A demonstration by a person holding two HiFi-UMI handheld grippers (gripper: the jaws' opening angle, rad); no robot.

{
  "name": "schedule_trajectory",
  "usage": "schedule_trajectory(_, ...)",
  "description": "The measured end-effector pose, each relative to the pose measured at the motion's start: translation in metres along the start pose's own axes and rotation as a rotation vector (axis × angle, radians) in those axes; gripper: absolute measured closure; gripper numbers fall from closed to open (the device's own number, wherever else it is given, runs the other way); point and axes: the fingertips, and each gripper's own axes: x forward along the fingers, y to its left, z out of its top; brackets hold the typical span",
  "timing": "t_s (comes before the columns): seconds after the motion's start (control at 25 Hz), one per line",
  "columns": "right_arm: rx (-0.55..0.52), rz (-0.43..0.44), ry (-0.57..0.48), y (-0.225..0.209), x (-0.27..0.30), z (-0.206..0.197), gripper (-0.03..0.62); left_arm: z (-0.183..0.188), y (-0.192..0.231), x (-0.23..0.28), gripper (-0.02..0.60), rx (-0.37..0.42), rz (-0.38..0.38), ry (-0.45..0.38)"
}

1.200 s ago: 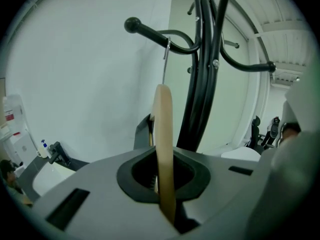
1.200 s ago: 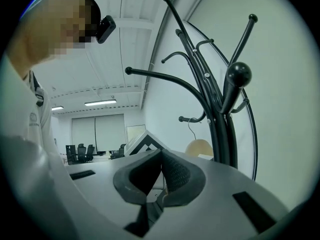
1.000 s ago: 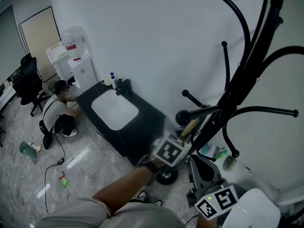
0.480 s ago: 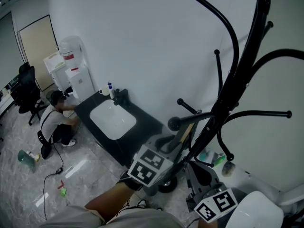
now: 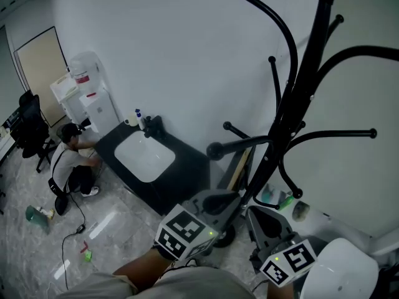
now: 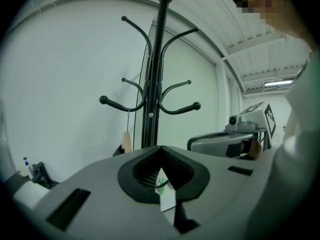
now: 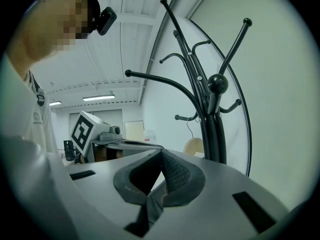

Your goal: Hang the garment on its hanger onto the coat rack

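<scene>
Head view: your left gripper (image 5: 215, 199) and right gripper (image 5: 263, 217) sit low beside the black metal coat rack (image 5: 293, 98).

Left gripper view: jaws pressed together, empty. The tan wooden hanger (image 6: 127, 140) hangs from the rack's lower left hook.

Right gripper view: jaws closed too, gripping nothing you can make out.

Coat rack (image 5: 303, 98) at right before the wall, hanger (image 6: 127, 140) on a lower hook, left gripper (image 5: 215, 199) beside right gripper (image 5: 265, 220) low near its base; sink counter (image 5: 187, 167) left of the rack, water dispenser (image 5: 84, 95) behind, crouching person (image 5: 68, 164) at its left end.
</scene>
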Motion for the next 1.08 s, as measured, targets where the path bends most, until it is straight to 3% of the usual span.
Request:
schedule_trajectory(0.24, -0.007, 0.001, 0.015, 0.003, -0.003, -0.002, 0.58, 0.005, -0.014, 0.0, 0.577, 0.002, -0.052, -0.008)
schedule_trajectory(1.08, -0.01, -0.007, 0.031, 0.006, -0.003, -0.008, 0.58, 0.0, -0.015, -0.001, 0.577, -0.012, -0.056, 0.001)
